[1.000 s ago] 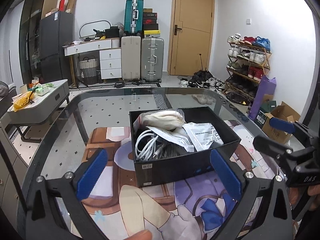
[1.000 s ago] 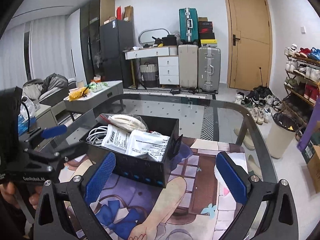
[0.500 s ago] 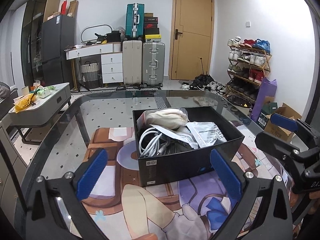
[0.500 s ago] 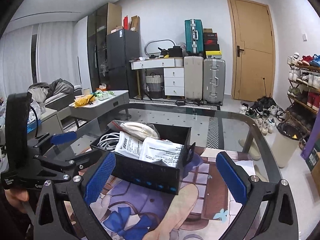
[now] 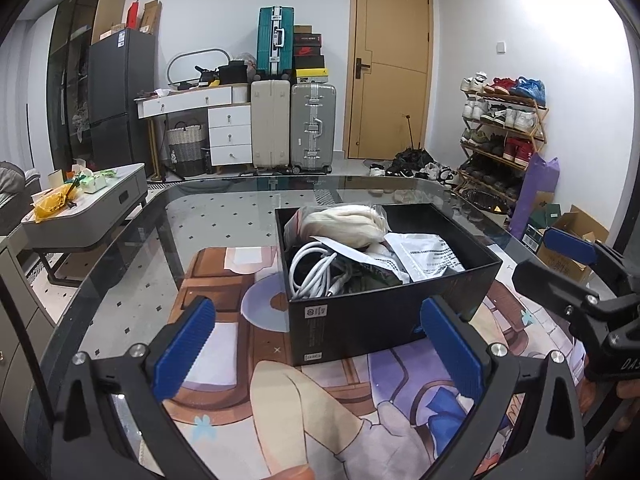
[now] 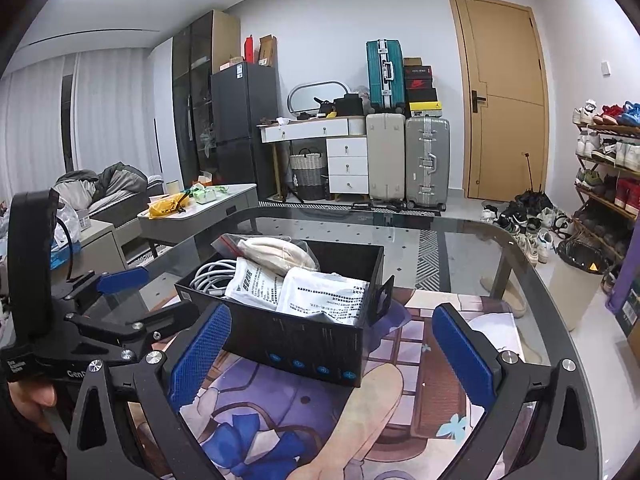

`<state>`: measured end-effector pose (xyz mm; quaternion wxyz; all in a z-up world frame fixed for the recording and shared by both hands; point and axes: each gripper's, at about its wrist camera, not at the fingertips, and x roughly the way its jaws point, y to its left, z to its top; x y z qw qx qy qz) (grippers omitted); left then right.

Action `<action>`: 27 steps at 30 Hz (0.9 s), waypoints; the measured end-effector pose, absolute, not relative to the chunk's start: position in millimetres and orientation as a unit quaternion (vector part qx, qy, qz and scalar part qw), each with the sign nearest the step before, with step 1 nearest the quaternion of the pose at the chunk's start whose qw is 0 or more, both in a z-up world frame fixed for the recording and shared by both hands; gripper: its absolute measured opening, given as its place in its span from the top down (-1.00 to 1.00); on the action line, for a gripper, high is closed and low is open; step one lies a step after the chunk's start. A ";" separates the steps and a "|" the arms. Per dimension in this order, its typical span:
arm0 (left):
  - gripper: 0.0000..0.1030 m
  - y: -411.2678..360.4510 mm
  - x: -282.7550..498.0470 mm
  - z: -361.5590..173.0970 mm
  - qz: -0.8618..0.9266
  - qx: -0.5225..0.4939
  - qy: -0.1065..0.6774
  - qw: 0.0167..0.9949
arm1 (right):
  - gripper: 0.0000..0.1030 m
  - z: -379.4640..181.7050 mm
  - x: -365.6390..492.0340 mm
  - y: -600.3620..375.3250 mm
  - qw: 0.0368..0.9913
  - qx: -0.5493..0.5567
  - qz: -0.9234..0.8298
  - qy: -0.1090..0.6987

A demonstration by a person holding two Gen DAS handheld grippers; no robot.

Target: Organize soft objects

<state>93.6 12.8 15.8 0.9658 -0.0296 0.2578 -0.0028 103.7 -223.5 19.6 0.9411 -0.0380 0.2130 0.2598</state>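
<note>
A: Starting at the left, what does the left gripper (image 5: 318, 354) show?

B: Its blue pads (image 5: 182, 350) stand wide apart with nothing between them, so the jaws are released. It hangs above the printed mat (image 5: 224, 280) on the glass table (image 5: 120, 248), short of the black box (image 5: 394, 308).

A: And the box itself?

B: It sits on the mat, open at the top, roughly in the middle of the table. Inside, a coil of white cable (image 5: 316, 270) lies against the left wall. Behind it, toward the far side, rests a cream soft bundle (image 5: 344, 224) in a clear bag. To the right of the cable lie white printed pouches (image 5: 430, 254), one partly over the other, with something dark beneath that cannot be made out.

A: Further right?

B: The right gripper (image 6: 332, 346) is also released, its pads spread and empty. In the right wrist view it hangs over the mat near the box's long side with the blue icons. In the left wrist view it appears at the right edge, just beside the box's right corner, not touching it.

A: Who holds them?

B: A person; a thumb shows at the left gripper's handle in the right wrist view.
</note>
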 end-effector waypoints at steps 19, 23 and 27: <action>-1.00 15.0 85.1 20.3 -0.001 -0.035 0.231 0.972 | -0.99 7.7 101.8 -218.4 0.947 -0.051 0.247 0.200; -1.00 14.5 83.9 20.8 -0.001 -0.033 0.229 0.973 | -0.99 8.1 102.2 -220.4 0.947 -0.047 0.245 0.201; -1.00 15.1 83.5 20.9 0.000 -0.035 0.227 0.973 | -0.99 8.4 102.6 -221.8 0.948 -0.044 0.242 0.201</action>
